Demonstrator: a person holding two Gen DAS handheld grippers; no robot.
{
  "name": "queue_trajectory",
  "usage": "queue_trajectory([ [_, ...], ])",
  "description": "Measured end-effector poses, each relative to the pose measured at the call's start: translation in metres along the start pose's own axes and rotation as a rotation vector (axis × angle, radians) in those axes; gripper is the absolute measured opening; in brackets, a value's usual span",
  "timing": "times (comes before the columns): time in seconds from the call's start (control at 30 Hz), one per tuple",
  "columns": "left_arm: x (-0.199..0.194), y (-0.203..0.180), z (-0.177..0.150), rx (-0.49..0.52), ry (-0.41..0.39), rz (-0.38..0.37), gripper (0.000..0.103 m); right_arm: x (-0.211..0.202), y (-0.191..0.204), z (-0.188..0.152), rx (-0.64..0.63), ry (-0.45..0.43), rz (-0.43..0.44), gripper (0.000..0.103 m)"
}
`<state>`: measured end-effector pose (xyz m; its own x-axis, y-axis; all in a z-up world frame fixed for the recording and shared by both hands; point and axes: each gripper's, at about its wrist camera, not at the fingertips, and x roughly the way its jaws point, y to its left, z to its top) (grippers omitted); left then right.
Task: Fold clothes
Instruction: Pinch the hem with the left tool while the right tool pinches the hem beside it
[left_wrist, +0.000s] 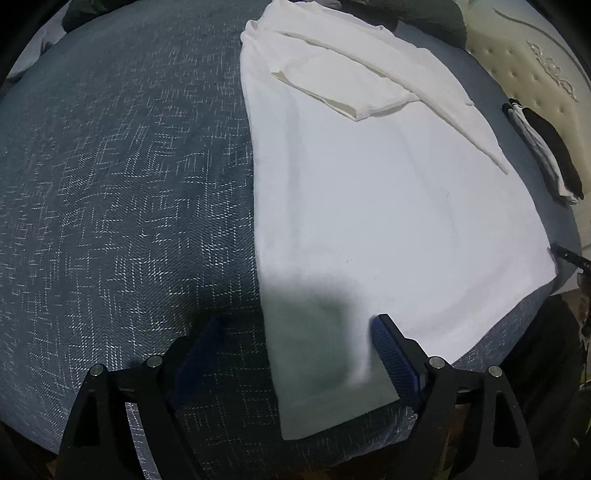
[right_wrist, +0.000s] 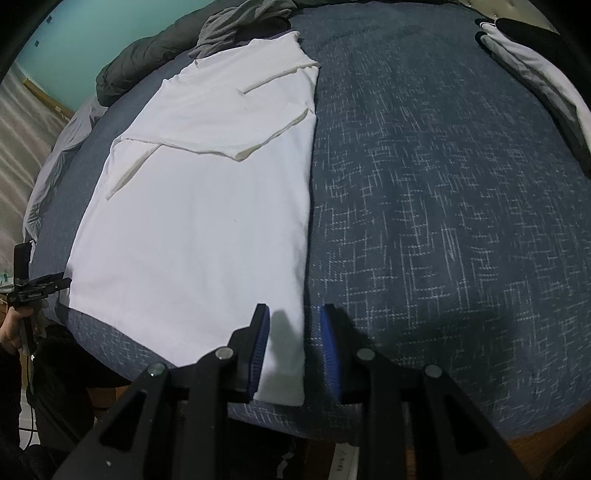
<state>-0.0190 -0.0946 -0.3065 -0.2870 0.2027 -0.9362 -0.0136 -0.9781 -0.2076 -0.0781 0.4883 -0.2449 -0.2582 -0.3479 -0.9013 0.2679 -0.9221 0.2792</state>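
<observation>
I am hovering both sets of fingers over the near hem of a white T-shirt (left_wrist: 369, 206) that is lying flat on a bed covered with a dark blue woven bedspread (left_wrist: 122, 192). The shirt is already folded lengthwise, with its sleeves turned in across the upper part, and its collar end is pointing away from me.

My left gripper (left_wrist: 295, 354) is standing with its blue-padded fingers (left_wrist: 395, 365) spread wide; the shirt's near corner is lying between them, and the pads are not pressing on it. One finger is over the cloth, the other over bare bedspread.

My right gripper (right_wrist: 295, 354) is straddling the shirt's opposite near corner. Its fingers (right_wrist: 258, 354) are only partly apart, with a narrow strip of the white cloth's edge between them; neither pad is clamping it as far as I can see.

A folded stack of black and white clothes (left_wrist: 546, 155) is lying well apart from the shirt near a tufted cream headboard (left_wrist: 524, 70). A rumpled grey garment (right_wrist: 236, 26) is sitting beyond the collar end.
</observation>
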Motion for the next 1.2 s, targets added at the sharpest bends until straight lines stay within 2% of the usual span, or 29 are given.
queue_trajectory([
  [0.2, -0.004, -0.006, -0.004, 0.036, 0.006, 0.019, 0.081, 0.001, -0.002, -0.002, 0.002, 0.004, 0.002, 0.028],
  [0.27, -0.006, -0.005, -0.004, 0.034, 0.007, 0.018, 0.072, 0.001, -0.002, -0.002, 0.003, 0.003, 0.004, 0.028],
  [0.37, -0.007, -0.003, -0.004, 0.028, 0.006, 0.008, 0.065, 0.001, -0.002, -0.003, 0.006, 0.003, 0.006, 0.028],
  [0.7, -0.011, -0.007, -0.005, 0.036, 0.01, -0.003, 0.057, 0.003, 0.002, -0.003, -0.001, 0.009, 0.016, 0.028],
  [0.83, -0.01, -0.007, -0.006, 0.045, 0.022, -0.002, 0.05, 0.002, 0.0, -0.002, -0.002, 0.014, 0.02, 0.028],
  [0.93, -0.008, -0.007, -0.006, 0.051, 0.028, -0.003, 0.039, 0.002, 0.0, -0.004, -0.003, 0.016, 0.022, 0.028],
  [1.1, -0.008, -0.009, -0.008, 0.062, 0.029, -0.021, 0.026, 0.002, 0.0, -0.008, -0.002, 0.021, 0.032, 0.028],
  [1.17, -0.008, -0.01, -0.008, 0.068, 0.025, -0.028, 0.015, 0.002, 0.0, -0.009, -0.001, 0.022, 0.036, 0.028],
  [1.2, -0.009, -0.011, -0.008, 0.071, 0.022, -0.03, 0.013, 0.002, 0.0, -0.01, 0.0, 0.024, 0.037, 0.028],
])
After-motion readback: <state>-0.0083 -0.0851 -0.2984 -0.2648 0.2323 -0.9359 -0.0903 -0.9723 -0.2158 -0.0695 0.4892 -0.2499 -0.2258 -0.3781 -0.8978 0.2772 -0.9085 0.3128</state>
